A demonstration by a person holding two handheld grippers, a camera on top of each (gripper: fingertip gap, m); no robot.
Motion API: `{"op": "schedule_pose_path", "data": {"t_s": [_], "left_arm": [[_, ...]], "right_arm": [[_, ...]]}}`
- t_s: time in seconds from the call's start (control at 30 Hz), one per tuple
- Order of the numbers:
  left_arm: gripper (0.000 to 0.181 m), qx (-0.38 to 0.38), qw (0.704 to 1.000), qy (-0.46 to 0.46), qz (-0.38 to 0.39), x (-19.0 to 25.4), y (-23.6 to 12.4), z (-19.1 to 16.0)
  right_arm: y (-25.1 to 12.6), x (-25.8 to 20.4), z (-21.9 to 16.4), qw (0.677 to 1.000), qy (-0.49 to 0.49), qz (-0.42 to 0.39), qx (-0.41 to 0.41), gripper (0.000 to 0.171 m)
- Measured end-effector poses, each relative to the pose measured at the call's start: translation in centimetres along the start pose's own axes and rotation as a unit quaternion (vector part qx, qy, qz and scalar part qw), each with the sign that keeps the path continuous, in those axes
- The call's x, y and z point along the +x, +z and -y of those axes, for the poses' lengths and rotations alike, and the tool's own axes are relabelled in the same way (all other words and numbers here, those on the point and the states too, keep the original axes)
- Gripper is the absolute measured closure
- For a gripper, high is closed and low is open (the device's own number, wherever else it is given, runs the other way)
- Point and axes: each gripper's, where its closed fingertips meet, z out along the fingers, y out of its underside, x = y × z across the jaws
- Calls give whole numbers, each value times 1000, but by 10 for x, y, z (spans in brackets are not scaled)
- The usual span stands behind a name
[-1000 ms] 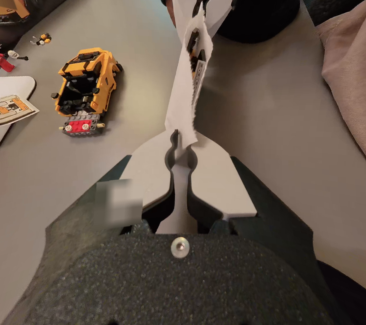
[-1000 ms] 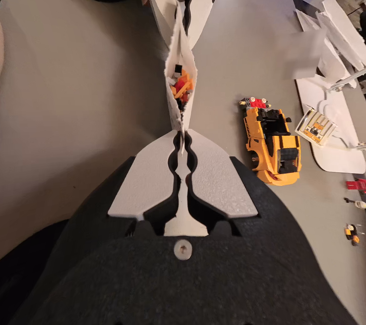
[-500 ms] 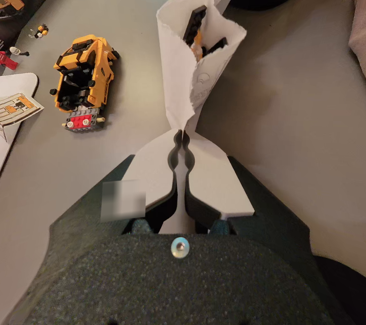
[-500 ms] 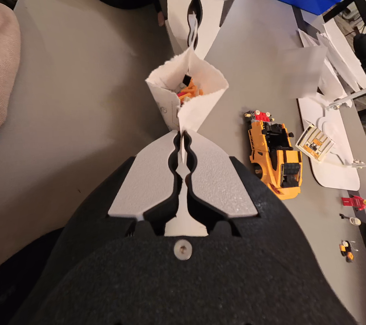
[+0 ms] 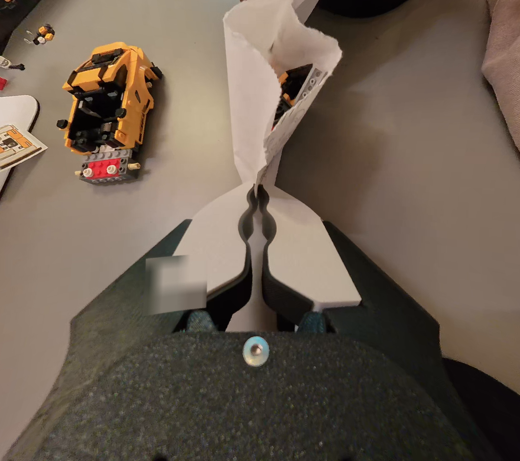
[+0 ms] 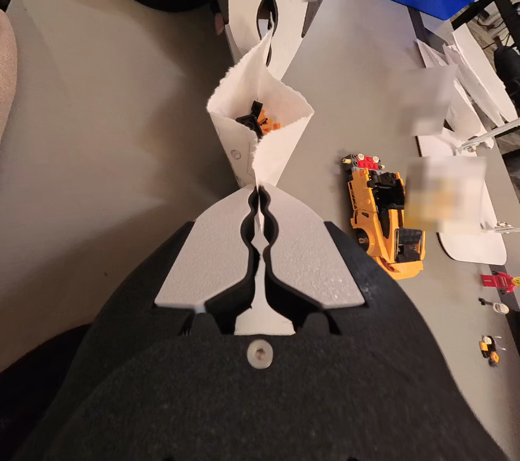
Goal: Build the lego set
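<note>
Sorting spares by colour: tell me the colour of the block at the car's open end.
Red block, on a grey base, clearest in the left wrist view.

- Left gripper: jaws pressed together, tips pinching a thin white paper edge; white fingers meet along their wavy inner line.
- Right gripper: jaws likewise closed, clamping a strip of the same paper, which runs back between the fingers.
- The two face each other tip to tip, each directly ahead of the other, well apart.
</note>
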Motion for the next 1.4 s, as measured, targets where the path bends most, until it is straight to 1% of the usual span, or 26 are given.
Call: {"op": "schedule_pose_path", "data": {"t_s": [0.17,0.23,0.27,0.3,0.33,0.73,0.87,1.0,1.17,1.3,1.4], "left_arm": [[181,1,1000,-10,-7,1,0,-1],[181,1,1000,-13,-8,1,0,-1],[181,2,1000,-14,-9,1,0,-1],[181,2,1000,-14,-9,1,0,-1],[181,2,1000,-14,-9,1,1,-1],[181,5,1000,-17,-18,6,7,3],[181,4,999,-27,-22,6,7,2],[181,2,997,-71,-31,2,1,-2],[181,21,986,-143,-84,7,-7,2],[181,9,982,-164,-95,8,-4,-4],[181,9,980,-174,-95,7,-6,-6]], "right_arm": [[-1,4,-6,1000,7,1,-11,162],[0,5,-9,1000,7,1,-15,161],[1,5,-9,1000,7,1,-16,162],[2,6,-9,1000,6,-3,-15,170],[3,6,-8,1000,2,-2,-12,171],[15,0,3,1000,5,13,4,171],[13,3,3,1000,18,15,8,171],[5,8,1,999,37,9,13,171],[4,9,-6,997,71,16,5,171],[10,9,-10,997,75,8,-11,170],[8,17,-15,997,75,-13,-23,164]]}}
